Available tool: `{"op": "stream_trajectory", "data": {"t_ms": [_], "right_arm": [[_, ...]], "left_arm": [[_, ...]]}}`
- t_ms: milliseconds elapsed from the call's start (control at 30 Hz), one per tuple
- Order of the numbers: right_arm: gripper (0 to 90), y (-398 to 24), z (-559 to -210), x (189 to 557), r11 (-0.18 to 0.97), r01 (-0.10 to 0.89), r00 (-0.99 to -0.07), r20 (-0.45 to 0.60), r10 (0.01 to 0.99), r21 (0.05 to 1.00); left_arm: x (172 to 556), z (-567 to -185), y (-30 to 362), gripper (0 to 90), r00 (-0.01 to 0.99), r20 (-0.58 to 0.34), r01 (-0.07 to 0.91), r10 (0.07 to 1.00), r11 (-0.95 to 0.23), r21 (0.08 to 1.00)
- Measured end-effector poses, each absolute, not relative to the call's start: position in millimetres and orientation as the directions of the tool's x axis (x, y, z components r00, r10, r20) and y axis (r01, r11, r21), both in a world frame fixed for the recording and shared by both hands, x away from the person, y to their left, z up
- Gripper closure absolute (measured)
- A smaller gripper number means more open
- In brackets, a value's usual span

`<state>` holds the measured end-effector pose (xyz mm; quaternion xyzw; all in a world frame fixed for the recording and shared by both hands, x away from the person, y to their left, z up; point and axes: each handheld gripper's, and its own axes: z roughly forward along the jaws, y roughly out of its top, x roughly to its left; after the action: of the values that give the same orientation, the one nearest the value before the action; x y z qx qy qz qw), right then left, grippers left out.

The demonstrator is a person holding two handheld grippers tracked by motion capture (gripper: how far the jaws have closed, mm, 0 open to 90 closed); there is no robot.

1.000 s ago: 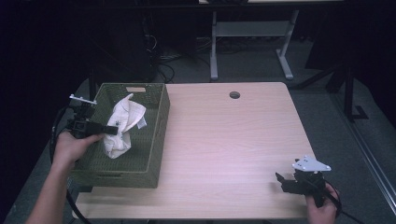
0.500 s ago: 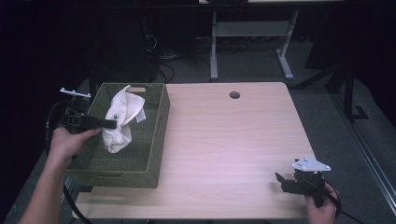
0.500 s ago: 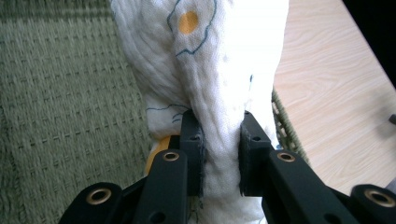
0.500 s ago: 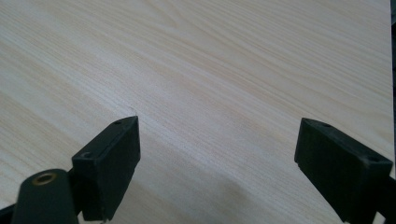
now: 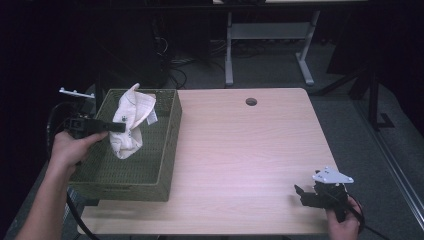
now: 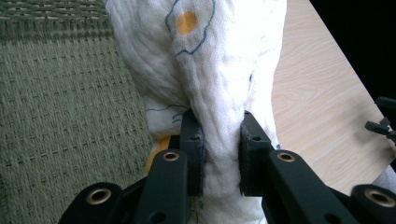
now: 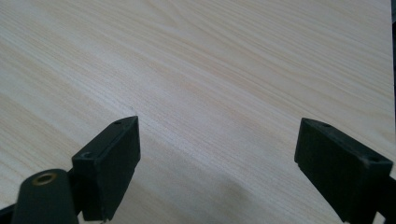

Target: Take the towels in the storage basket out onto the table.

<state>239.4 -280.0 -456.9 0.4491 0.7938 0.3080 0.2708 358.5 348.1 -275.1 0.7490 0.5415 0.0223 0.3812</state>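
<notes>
**Left gripper holding white cloth over green basket**

Currently the left gripper (image 5: 116, 127) is clamped on a crumpled white quilted cloth with blue-outlined yellow dots (image 5: 131, 124), person's left hand (image 5: 70, 149) wrapped round the gripper body. In the left gripper view the two black jaws pinch a bunched fold of the cloth (image 6: 205, 79) between the pads (image 6: 192, 149), fabric squeezed tight and rising above them. Cloth hangs in the air, lifted partly out of the olive-green woven rectangular basket (image 5: 150, 170); its top pokes above the far rim, its lower end is down inside the basket, whether it touches the floor of the basket cannot be told. Basket sits on the left end of the light wood desk (image 5: 240, 150), its left part overhanging the desk edge. Woven basket wall (image 6: 65, 107) shows behind the cloth in the left gripper view.

Right gripper (image 5: 306, 193) is at the near right corner of the desk, held by the right hand (image 5: 344, 225), well apart from basket and cloth. Right gripper view: jaws spread wide, nothing between them, bare desk surface (image 7: 224, 70) ahead. Small round hole (image 5: 251, 101) near the far desk edge.
</notes>
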Motion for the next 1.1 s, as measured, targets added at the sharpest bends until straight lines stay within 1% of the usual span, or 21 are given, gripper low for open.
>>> {"op": "stream_trajectory", "data": {"t_ms": [500,1100], "right_arm": [[13.9,-280.9,-456.1,238.5,0.402,0.543,-0.447,-0.151,0.882,0.737],[13.9,-280.3,-455.0,237.8,0.403,0.539,-0.448,-0.153,0.881,0.739]], "left_arm": [[363.7,-259.7,320.8,75.4,0.474,-0.372,0.773,0.798,-0.174,0.610],[371.7,-260.3,289.9,75.3,0.521,-0.383,0.765,0.763,-0.218,0.606]]}}
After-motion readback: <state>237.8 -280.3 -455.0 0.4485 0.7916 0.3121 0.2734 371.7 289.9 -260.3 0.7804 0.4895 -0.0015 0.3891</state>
